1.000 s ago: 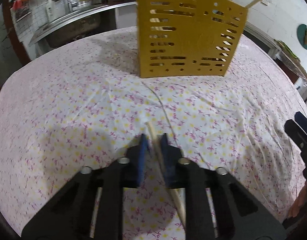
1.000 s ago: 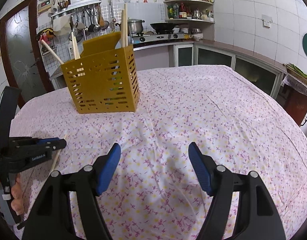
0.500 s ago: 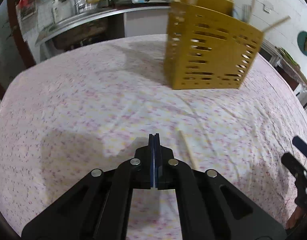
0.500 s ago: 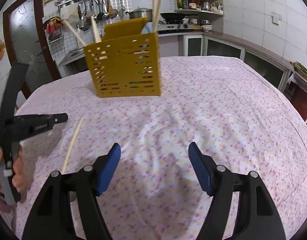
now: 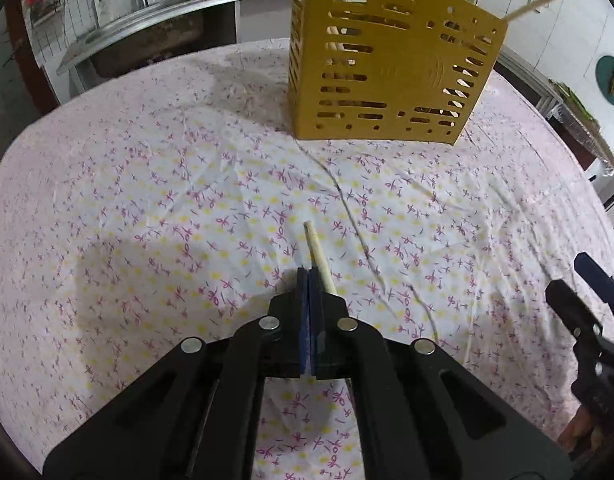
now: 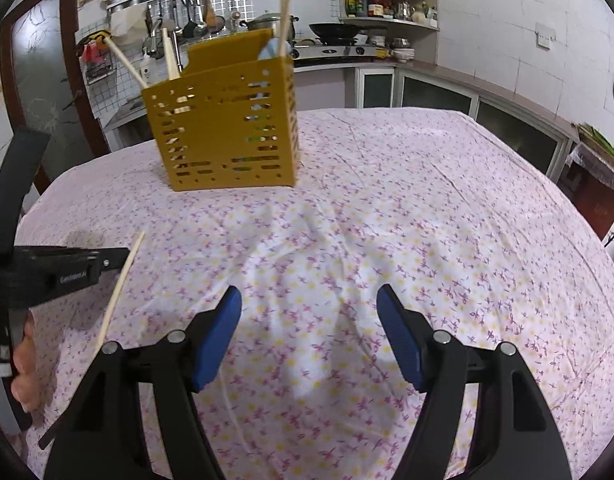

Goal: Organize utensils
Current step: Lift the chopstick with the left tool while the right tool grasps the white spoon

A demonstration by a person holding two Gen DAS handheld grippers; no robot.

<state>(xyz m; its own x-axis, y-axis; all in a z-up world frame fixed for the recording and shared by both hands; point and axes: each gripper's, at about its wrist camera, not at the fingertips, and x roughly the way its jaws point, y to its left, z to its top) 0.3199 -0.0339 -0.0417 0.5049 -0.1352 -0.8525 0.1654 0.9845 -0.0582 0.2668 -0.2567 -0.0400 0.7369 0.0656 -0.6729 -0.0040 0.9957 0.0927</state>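
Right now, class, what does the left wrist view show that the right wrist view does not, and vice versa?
Left wrist view only: the left tool with pads shut together, nothing between them. Right wrist view only: the right tool open and empty, a wok on the stove, a hand at the left edge. Both: the chopstick, the yellow utensil holder and flowered tablecloth.

Left tongs [image 5: 309, 276] pressed shut and angled downward; right tongs [image 6: 309, 338] held wide apart.

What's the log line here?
left gripper: shut, empty | chopstick: beside its jaws, ungripped | right gripper: open, empty | holder: upright
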